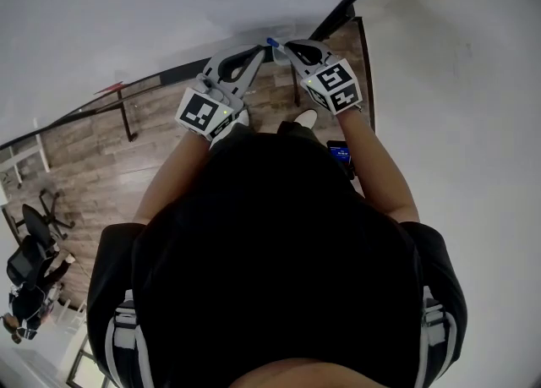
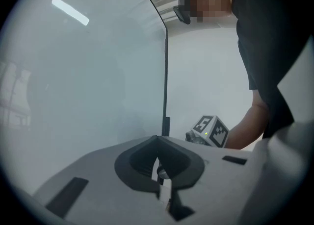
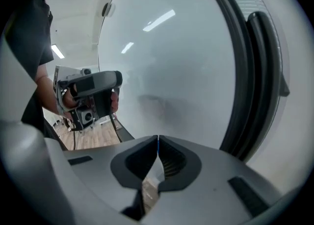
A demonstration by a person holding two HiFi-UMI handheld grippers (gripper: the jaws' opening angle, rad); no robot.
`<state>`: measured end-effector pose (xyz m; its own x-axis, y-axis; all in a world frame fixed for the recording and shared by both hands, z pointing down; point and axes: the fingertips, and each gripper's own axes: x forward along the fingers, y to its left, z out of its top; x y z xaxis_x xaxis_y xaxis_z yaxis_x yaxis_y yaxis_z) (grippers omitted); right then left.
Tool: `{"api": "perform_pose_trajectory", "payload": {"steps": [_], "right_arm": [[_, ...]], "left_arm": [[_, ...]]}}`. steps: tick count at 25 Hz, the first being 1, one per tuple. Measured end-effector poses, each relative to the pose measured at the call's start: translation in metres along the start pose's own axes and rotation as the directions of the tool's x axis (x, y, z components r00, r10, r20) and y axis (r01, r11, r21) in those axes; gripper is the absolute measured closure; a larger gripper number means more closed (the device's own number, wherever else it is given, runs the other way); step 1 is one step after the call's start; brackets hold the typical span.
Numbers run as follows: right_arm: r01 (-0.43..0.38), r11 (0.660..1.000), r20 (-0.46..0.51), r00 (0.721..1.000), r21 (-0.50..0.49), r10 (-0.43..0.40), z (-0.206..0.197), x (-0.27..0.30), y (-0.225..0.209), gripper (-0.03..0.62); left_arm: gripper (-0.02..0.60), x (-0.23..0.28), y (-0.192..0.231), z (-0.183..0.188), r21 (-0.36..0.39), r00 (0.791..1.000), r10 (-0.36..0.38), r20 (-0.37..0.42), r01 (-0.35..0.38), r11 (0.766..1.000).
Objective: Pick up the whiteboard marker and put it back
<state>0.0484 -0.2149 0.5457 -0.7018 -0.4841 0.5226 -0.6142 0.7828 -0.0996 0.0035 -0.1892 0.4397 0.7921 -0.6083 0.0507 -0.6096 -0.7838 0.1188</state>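
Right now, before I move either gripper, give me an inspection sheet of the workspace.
Surface: whiteboard, blank, black frame.
Job's things: whiteboard marker, only a blue end shows, at the gripper tips.
Clutter: nothing seen.
Grippers: left gripper jaws together; right gripper jaws closed on a blue sliver, probably the marker.
Cables: nothing seen.
Surroundings: wood floor, office chair.

The whiteboard (image 3: 171, 72) is smooth and glossy, mirroring ceiling lights; its frame (image 3: 243, 91) is matt black. The right gripper (image 3: 157, 139) and left gripper (image 2: 157, 139) have matt grey plastic fingers (image 3: 221, 170) with ribbed black pads (image 3: 171, 162). The floor (image 1: 93, 166) is wood-grain plank. The shirt (image 1: 279, 251) is black cloth. The whiteboard marker (image 1: 270, 41) is too small to judge.
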Motion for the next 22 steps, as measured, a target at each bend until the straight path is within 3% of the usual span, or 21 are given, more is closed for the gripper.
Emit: {"api": "perform_pose_trajectory", "payload": {"steps": [8,22], "right_arm": [[-0.031,0.997,-0.094,0.995,-0.077,0.023,-0.014,0.020,0.001,0.532],[-0.049,0.989,-0.176,0.984,-0.136,0.024,-0.028,0.040,0.002,0.510]], "left_arm": [[0.578,-0.005,-0.005,-0.005,-0.006,0.999,0.025,-0.022,-0.025,1.000],[0.578,-0.001,-0.011,-0.001,-0.009,0.999,0.041,-0.011,-0.041,0.999]]}}
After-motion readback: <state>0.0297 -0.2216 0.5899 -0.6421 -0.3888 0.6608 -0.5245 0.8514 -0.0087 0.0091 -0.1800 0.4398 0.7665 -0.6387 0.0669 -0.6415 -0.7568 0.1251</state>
